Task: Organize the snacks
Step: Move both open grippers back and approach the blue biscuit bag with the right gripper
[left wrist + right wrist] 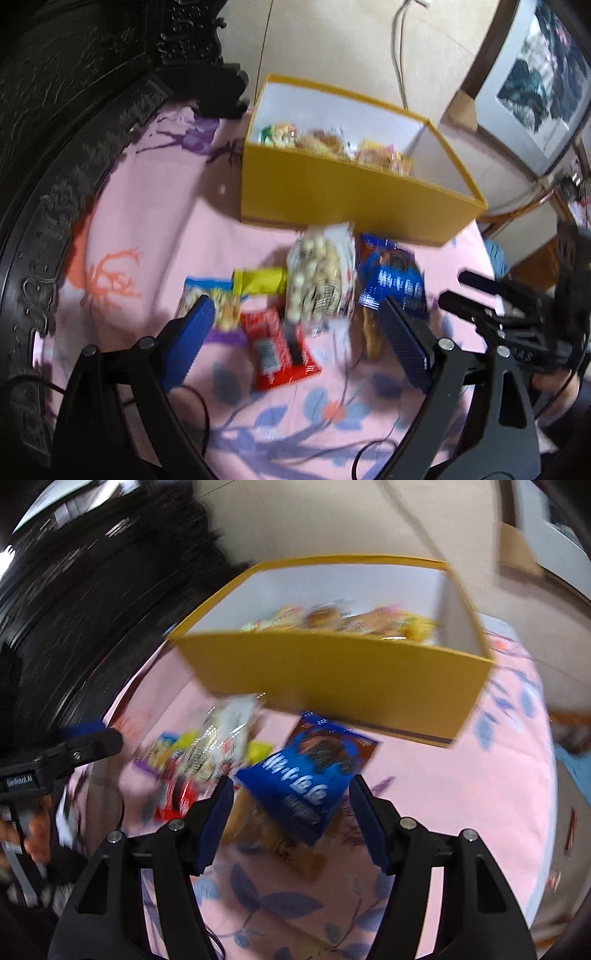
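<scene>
Pink cloth printed with blue leaves and purple branches covers the worktop, with dark carved wooden furniture along its left side and pale floor beyond. On the far part of the cloth stands an open yellow cardboard box with a white inside; several wrapped snacks lie on its bottom, blurred beyond telling apart.

Just near of the box a loose heap of packets lies on the cloth: a clear bag of pale round nuts, a blue foil packet with white lettering to its right, a small yellow packet and a red packet with a barcode to its left. What seems to be a tan packet lies under the blue one.

The left claw hangs above the heap with its blue-padded jaws apart, gripping nothing. The right claw hangs over the blue packet, jaws apart on either side of it, apparently not pressing on it.
</scene>
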Demonstrator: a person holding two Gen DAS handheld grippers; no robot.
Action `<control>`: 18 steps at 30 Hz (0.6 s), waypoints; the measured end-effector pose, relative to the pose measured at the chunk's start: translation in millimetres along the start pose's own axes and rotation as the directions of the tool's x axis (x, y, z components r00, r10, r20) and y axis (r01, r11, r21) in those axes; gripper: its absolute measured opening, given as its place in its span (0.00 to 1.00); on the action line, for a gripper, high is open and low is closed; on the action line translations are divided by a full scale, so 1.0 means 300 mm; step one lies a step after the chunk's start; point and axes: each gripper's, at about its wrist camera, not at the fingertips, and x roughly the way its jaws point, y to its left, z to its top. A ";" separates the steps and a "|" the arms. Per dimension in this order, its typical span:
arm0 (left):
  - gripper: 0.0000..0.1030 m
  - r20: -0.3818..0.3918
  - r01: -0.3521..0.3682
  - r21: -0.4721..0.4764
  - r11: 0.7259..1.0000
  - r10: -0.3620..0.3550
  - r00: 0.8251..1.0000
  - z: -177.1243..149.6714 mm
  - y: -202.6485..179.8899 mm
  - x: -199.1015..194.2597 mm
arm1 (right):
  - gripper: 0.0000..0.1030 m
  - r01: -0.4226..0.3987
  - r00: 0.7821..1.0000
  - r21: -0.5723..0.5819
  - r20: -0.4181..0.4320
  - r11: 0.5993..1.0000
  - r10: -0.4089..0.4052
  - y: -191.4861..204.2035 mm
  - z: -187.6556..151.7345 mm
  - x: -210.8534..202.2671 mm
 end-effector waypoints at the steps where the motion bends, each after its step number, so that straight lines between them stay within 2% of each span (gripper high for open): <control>1: 0.89 -0.006 -0.001 -0.001 1.000 0.001 1.000 -0.011 0.004 -0.001 | 0.64 -0.006 1.000 -0.041 0.003 0.999 0.007 0.011 0.000 0.013; 5: 0.89 -0.028 0.011 -0.038 0.999 -0.012 1.000 -0.040 0.025 -0.007 | 0.63 -0.007 1.000 -0.202 -0.002 0.979 0.006 0.032 0.012 0.081; 10: 0.89 -0.033 0.007 -0.051 0.999 -0.009 0.999 -0.052 0.040 -0.012 | 0.63 -0.042 0.998 -0.302 -0.050 0.952 0.029 0.038 0.027 0.169; 14: 0.89 -0.037 0.002 -0.074 0.997 -0.005 0.999 -0.053 0.059 -0.013 | 0.63 -0.080 0.994 -0.393 -0.095 0.916 0.046 0.074 0.024 0.212; 18: 0.89 -0.049 -0.002 -0.090 0.996 -0.002 0.999 -0.053 0.072 -0.002 | 0.64 -0.017 0.991 -0.466 -0.124 0.885 -0.047 0.095 0.013 0.288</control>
